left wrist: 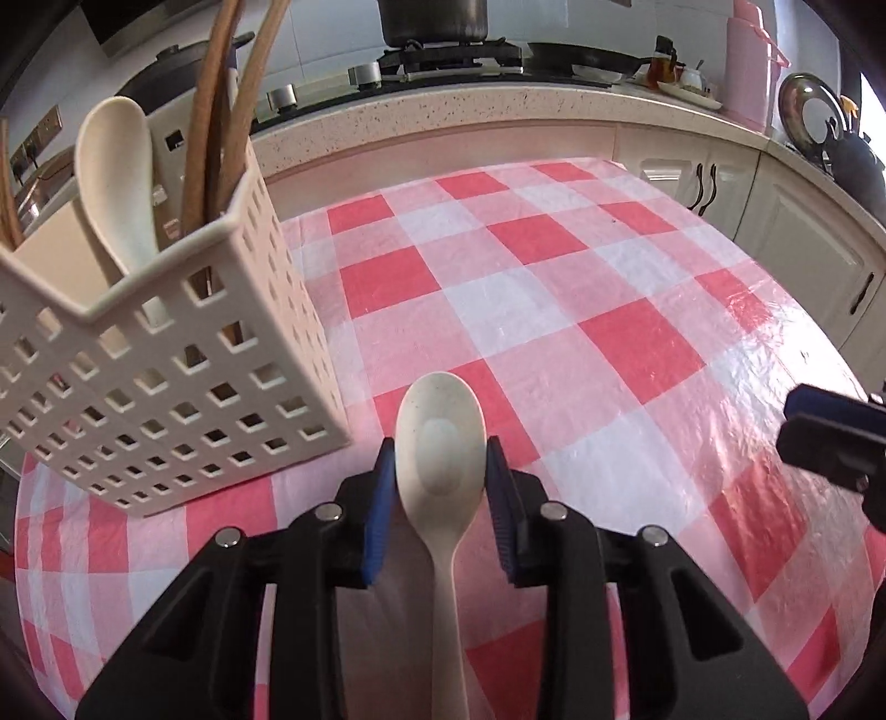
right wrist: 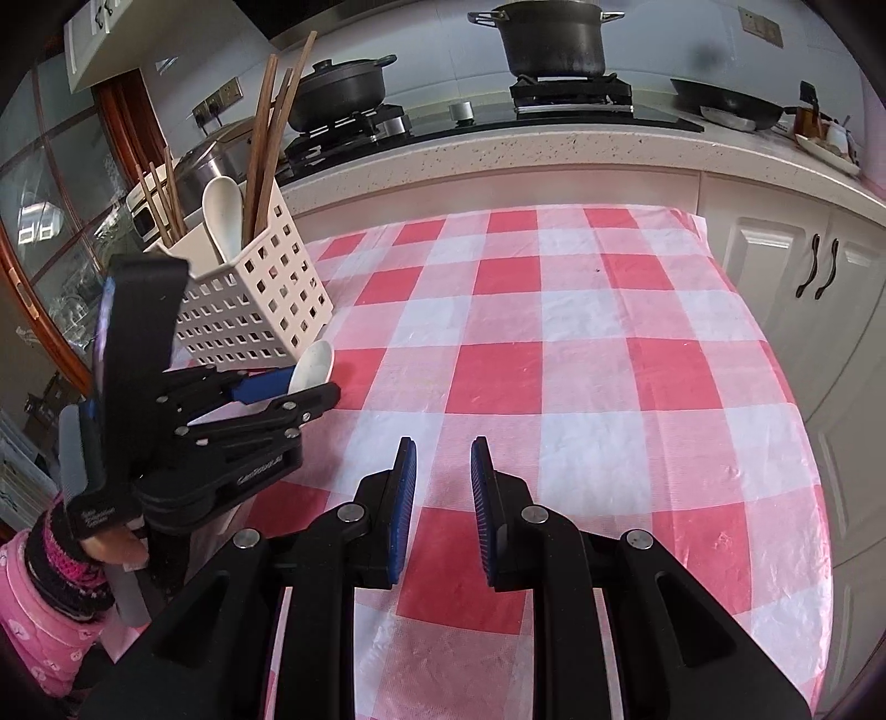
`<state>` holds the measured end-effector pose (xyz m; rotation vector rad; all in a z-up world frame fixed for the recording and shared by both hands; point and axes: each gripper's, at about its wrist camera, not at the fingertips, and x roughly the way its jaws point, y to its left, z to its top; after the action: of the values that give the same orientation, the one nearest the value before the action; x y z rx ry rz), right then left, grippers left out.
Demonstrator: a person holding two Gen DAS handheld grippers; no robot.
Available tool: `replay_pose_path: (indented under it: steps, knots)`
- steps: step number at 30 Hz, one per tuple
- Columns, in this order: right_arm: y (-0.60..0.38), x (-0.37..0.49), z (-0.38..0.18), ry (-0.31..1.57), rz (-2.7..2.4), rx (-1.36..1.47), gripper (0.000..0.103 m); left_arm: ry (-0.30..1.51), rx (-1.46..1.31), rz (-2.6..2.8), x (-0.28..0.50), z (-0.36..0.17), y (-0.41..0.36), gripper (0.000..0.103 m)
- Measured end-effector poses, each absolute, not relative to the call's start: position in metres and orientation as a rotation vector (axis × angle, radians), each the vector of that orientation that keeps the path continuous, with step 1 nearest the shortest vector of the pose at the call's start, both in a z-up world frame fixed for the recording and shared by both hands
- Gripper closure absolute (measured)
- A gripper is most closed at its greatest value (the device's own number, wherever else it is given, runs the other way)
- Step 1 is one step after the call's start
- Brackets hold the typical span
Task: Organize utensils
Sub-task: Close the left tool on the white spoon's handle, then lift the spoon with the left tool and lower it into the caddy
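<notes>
Left tool (left wrist: 440,487) grips a cream spoon (left wrist: 440,443) by its bowl, handle trailing, ready for the basket (left wrist: 183,387); right tool (right wrist: 443,476) hangs released.

spoon (left wrist: 440,443): matt cream plastic, faintly speckled
basket (left wrist: 183,382): perforated off-white plastic
chopsticks (right wrist: 266,133): brown wood
tabletop cover (left wrist: 581,310): glossy, wrinkled plastic sheet
claw pads (left wrist: 379,515): ribbed blue

I was working in a home kitchen: a gas stove (right wrist: 570,94) carried a black stockpot (right wrist: 548,39), a speckled stone counter (right wrist: 498,155) ran above white cabinets (right wrist: 786,266), and a red-and-white checked cloth (right wrist: 554,360) covered the desk.
</notes>
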<state>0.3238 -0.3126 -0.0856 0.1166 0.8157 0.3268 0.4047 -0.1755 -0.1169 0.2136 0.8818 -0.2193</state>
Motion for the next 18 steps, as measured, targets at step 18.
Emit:
replay_pose_path:
  steps: [18]
  knots:
    - [-0.259,0.293,-0.054,0.686,0.304,0.084,0.084,0.549,0.071,-0.158,0.299,-0.032,-0.088,0.073]
